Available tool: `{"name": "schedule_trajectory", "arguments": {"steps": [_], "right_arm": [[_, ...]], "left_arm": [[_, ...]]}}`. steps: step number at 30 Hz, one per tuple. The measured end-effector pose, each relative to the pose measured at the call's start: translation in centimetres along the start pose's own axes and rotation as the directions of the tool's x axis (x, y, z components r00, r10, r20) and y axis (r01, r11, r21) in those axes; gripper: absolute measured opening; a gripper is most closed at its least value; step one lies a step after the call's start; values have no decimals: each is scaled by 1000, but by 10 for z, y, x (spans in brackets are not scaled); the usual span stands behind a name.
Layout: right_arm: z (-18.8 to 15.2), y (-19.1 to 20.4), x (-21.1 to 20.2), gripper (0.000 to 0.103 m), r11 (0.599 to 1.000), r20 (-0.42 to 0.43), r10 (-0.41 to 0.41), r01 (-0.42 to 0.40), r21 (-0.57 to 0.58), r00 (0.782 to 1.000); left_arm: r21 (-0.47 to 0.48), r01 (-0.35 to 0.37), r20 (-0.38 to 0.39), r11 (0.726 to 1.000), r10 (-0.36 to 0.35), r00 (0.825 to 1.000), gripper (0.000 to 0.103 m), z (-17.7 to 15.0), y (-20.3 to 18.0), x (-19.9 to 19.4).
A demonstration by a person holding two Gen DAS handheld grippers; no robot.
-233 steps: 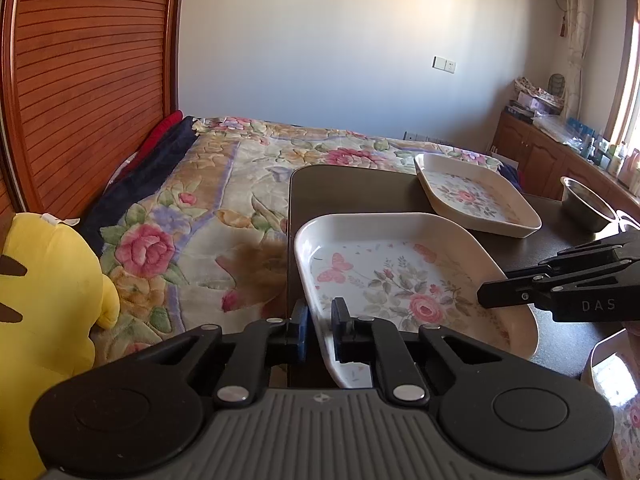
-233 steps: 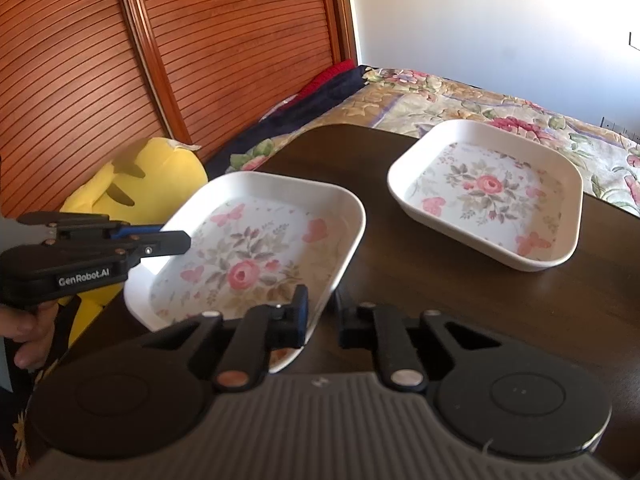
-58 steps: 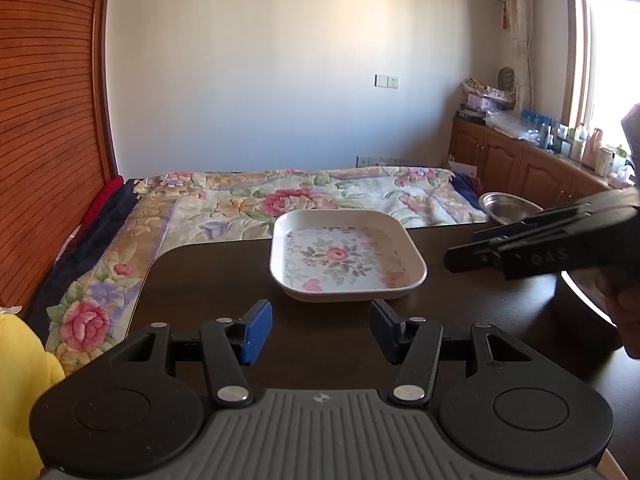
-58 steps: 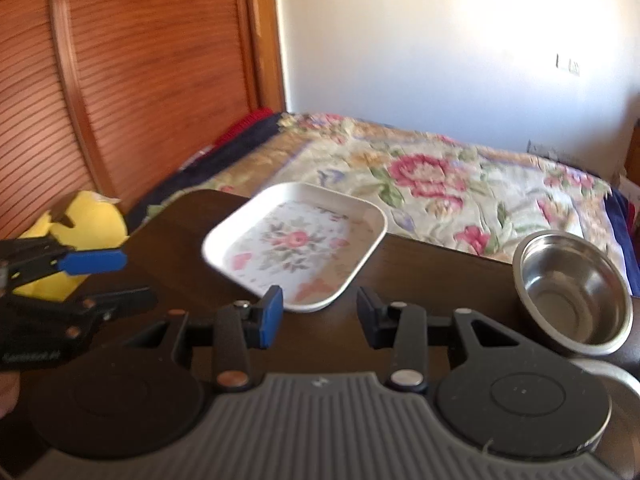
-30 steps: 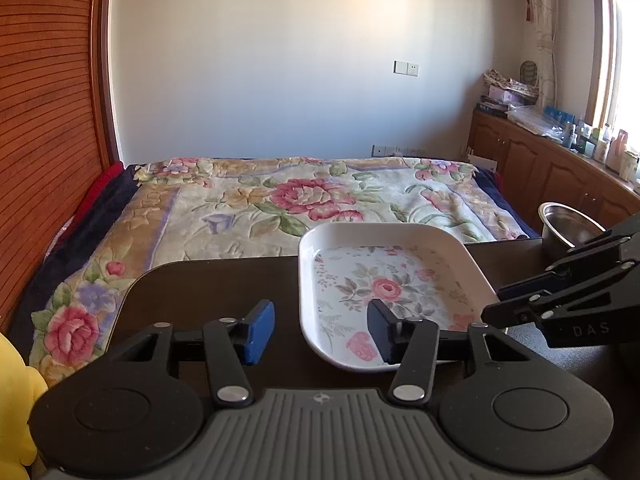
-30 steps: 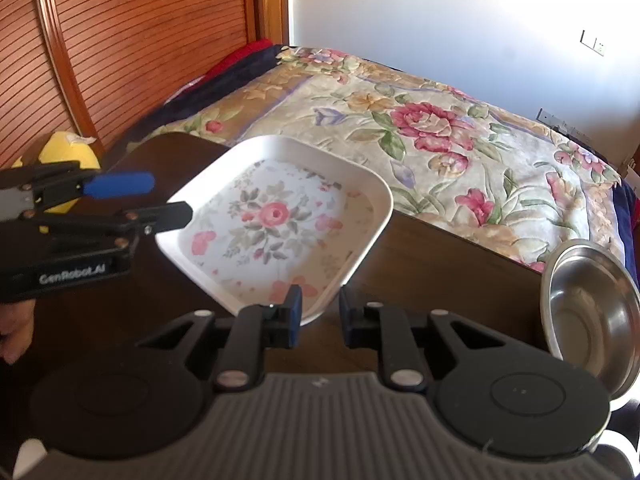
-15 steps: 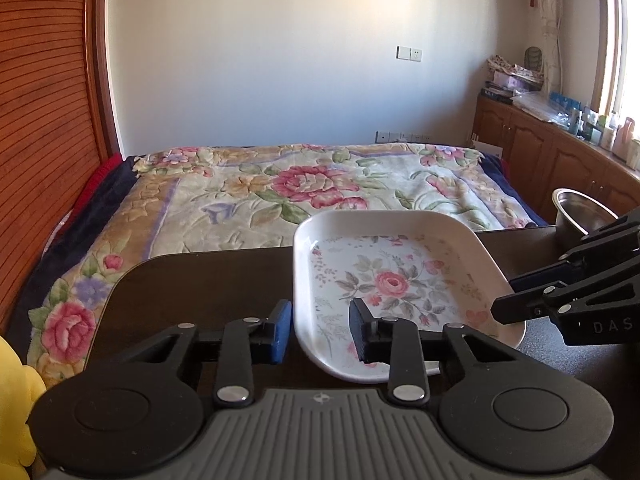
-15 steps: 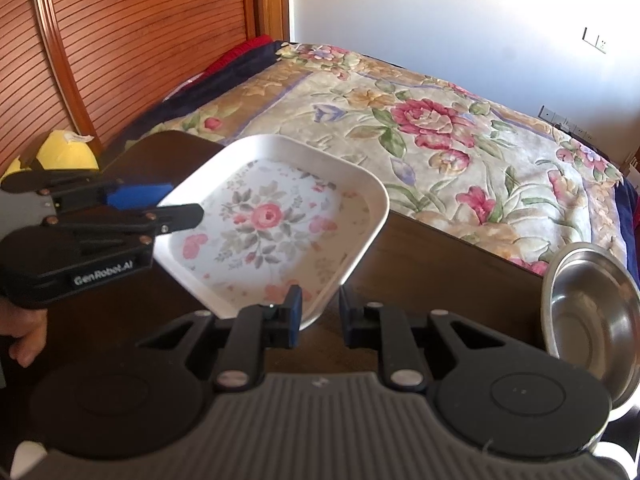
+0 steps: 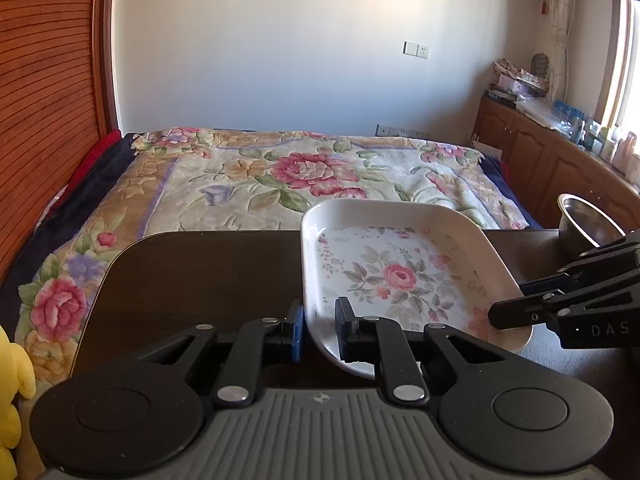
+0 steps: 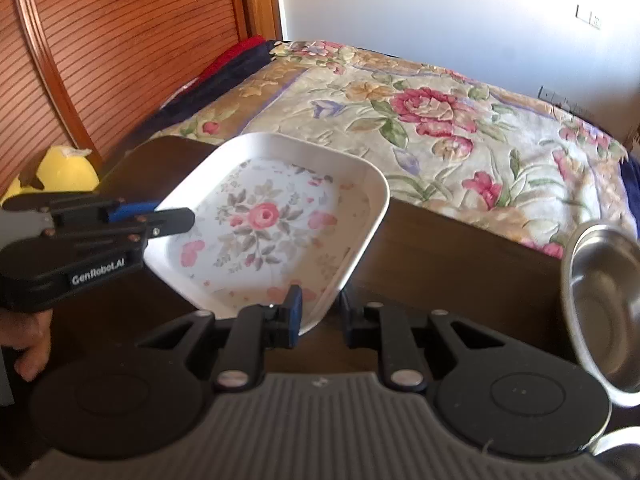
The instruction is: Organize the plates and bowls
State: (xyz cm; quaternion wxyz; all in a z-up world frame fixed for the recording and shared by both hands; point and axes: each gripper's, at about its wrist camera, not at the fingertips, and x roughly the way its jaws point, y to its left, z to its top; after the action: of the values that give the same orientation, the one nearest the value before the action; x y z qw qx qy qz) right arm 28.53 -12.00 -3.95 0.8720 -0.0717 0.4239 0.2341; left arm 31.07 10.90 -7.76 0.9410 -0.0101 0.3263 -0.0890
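Left gripper (image 9: pixel 320 330) clamps the near-left rim of the floral plate (image 9: pixel 400 272), fingers either side of the edge. Right gripper (image 10: pixel 318 316) straddles the opposite rim; it looks pinched, though that is hard to confirm. The plate sits over the dark table (image 9: pixel 200 272), seemingly tilted. A steel bowl (image 10: pixel 604 300) stands just right of it.
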Motion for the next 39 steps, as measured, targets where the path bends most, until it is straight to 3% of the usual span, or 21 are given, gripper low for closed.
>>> {"name": "schedule_trajectory", "arguments": {"steps": [11, 20, 39], "right_arm": [[-11, -1, -16, 17, 996, 49, 62, -65, 61, 997], [-25, -4, -41, 15, 989, 102, 114, -123, 77, 988], [-58, -8, -111, 15, 989, 193, 129, -141, 52, 973]], "left_arm": [[-48, 49, -25, 998, -50, 998, 15, -8, 9, -32], [-25, 48, 20, 999, -47, 999, 15, -15, -2, -75], [15, 63, 103, 998, -64, 993, 16, -36, -42, -155]]}}
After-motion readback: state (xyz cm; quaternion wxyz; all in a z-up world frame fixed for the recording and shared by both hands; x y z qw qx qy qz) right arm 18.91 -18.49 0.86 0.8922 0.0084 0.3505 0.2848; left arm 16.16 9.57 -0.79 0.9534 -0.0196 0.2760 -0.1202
